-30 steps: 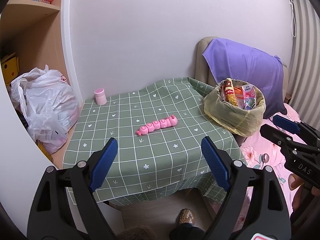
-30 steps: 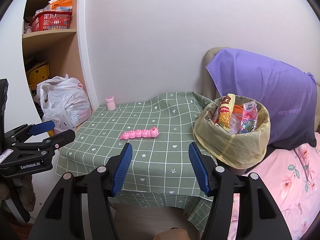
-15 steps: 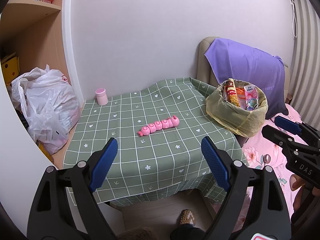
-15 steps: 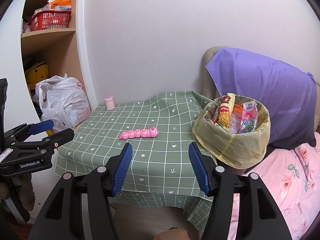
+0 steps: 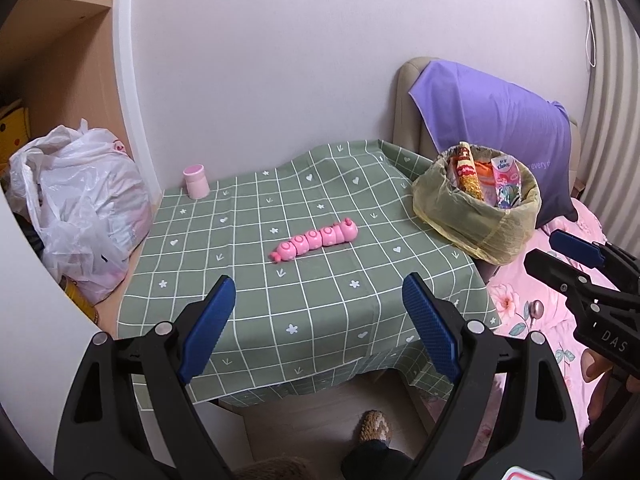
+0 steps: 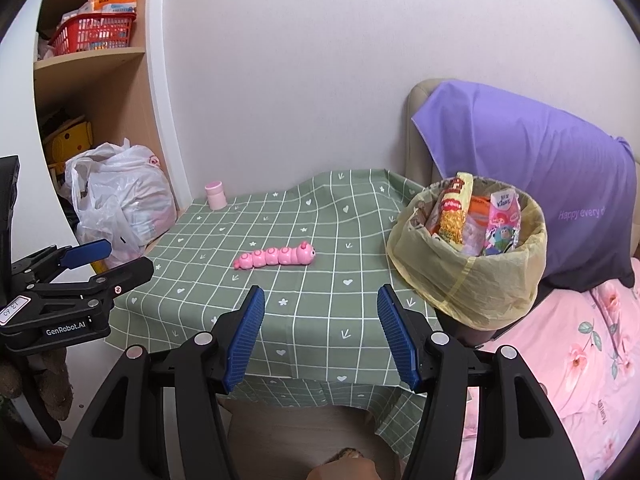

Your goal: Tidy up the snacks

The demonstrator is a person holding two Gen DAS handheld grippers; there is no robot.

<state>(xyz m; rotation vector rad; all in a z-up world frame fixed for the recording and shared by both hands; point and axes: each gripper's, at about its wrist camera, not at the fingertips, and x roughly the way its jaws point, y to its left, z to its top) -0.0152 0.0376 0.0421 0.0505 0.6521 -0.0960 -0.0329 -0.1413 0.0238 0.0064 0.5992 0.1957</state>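
Both tongs hang short of the counter's near edge, spread wide and holding nothing: the left tongs point(image 5: 316, 320) and the right tongs point(image 6: 320, 332). Each also shows at the margin of the other's view, so they sit side by side and near each other.

The snacks point(image 6: 472, 216) stand upright in a bin lined with a yellow bag point(image 6: 468, 280), ahead and to the right of the right tongs, at the counter's right edge beside the bed point(image 6: 560, 360). Whether the bin rests on the counter's corner or just off it, I cannot tell.

What could go wrong, as I judge it:
- The bin is light-looking and at an edge; a sideways push from the tongs while reaching in could tip it toward the bed.
- The loose liner may catch on a fingertip and lift with a packet.
- The packets lean together, so pulling one may drag its neighbour out.
- The two tongs, close together, could knock each other if both go for the bin.

Open room is good: the green checked counter point(image 5: 248, 280) ahead of both tongs is mostly bare, with a pink caterpillar toy point(image 5: 314, 240) straight ahead and a small pink cup point(image 5: 196, 181) far ahead-left by the wall. A white plastic bag point(image 5: 80, 208) bulges just beyond the counter's left edge.
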